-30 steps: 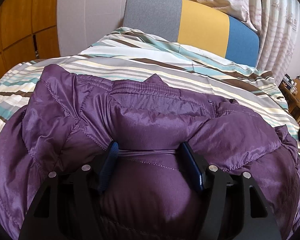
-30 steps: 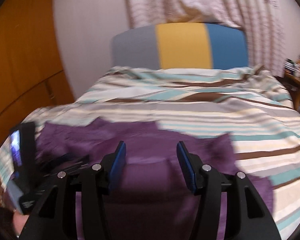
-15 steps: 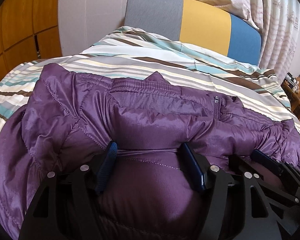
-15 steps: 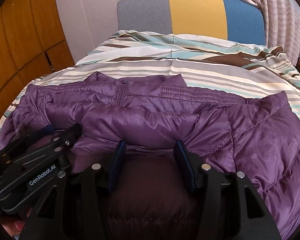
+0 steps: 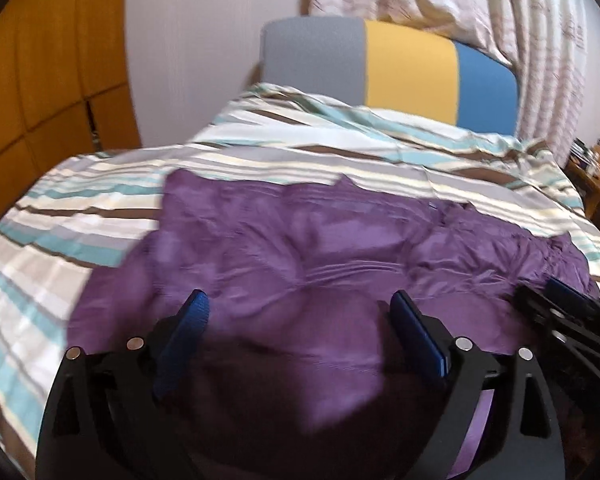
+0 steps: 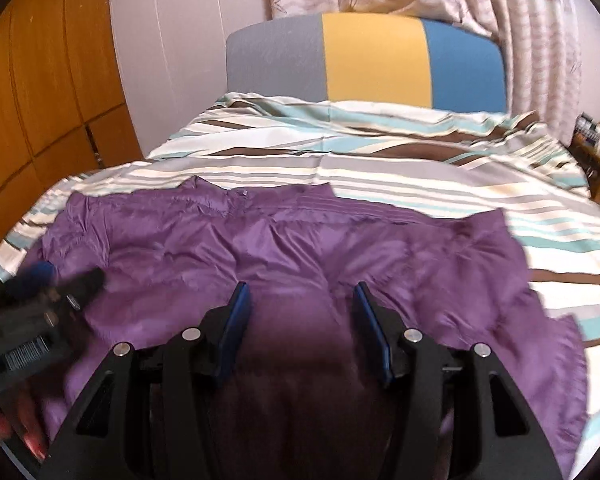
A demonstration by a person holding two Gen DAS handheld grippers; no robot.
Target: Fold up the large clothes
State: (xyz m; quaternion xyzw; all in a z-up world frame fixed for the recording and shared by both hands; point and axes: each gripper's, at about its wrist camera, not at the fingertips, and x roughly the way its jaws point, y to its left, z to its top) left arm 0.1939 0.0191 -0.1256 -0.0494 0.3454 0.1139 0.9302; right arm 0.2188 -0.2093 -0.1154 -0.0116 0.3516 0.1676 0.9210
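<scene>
Puffy purple jacket (image 6: 284,248) lies spread on the striped bed (image 6: 380,168): light, soft, slippery; take its hem. Left tongs (image 5: 300,312) and right tongs (image 6: 298,304) seem apart, though blurred.

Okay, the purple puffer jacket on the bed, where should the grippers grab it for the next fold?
Probably the purple jacket by its far collar edge near the zipper, coming from above, one gripper on each side. That edge lies flat and exposed on the striped bedding, easy to pinch and draw toward you.
</scene>
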